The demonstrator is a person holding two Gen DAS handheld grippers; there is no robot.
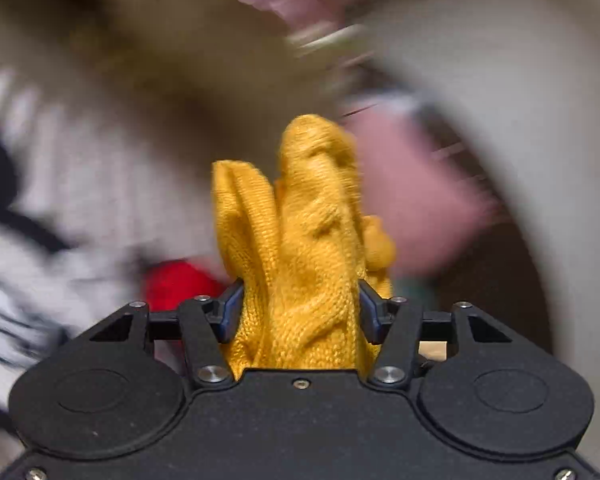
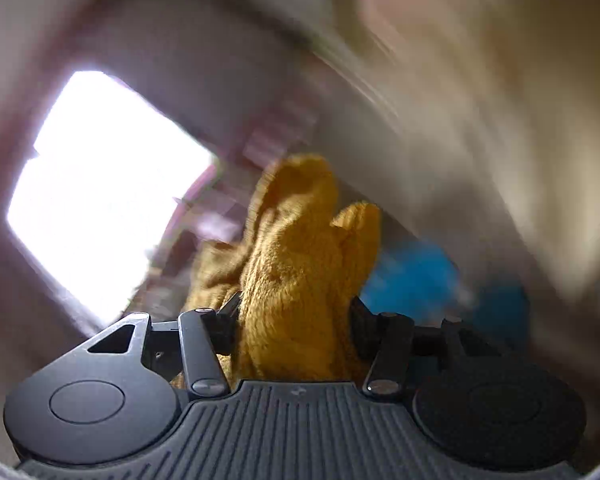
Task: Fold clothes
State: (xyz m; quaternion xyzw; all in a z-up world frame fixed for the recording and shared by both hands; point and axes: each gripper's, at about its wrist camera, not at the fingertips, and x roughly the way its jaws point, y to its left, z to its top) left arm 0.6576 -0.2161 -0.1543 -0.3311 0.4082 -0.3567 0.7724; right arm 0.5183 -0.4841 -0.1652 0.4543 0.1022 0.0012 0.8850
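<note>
A mustard-yellow cable-knit garment [image 1: 304, 240] is bunched between the fingers of my left gripper [image 1: 300, 300], which is shut on it; folds of knit stick up past the fingertips. In the right wrist view the same yellow knit [image 2: 300, 264] is bunched between the fingers of my right gripper [image 2: 296, 312], which is shut on it too. Both views are heavily motion-blurred, and the rest of the garment is hidden below the grippers.
In the left wrist view, blurred cloth lies behind: a white-and-black striped piece [image 1: 32, 280], something red [image 1: 176, 284] and something pink [image 1: 412, 200]. The right wrist view shows a bright window [image 2: 100, 192] and a blurred blue shape [image 2: 416, 280].
</note>
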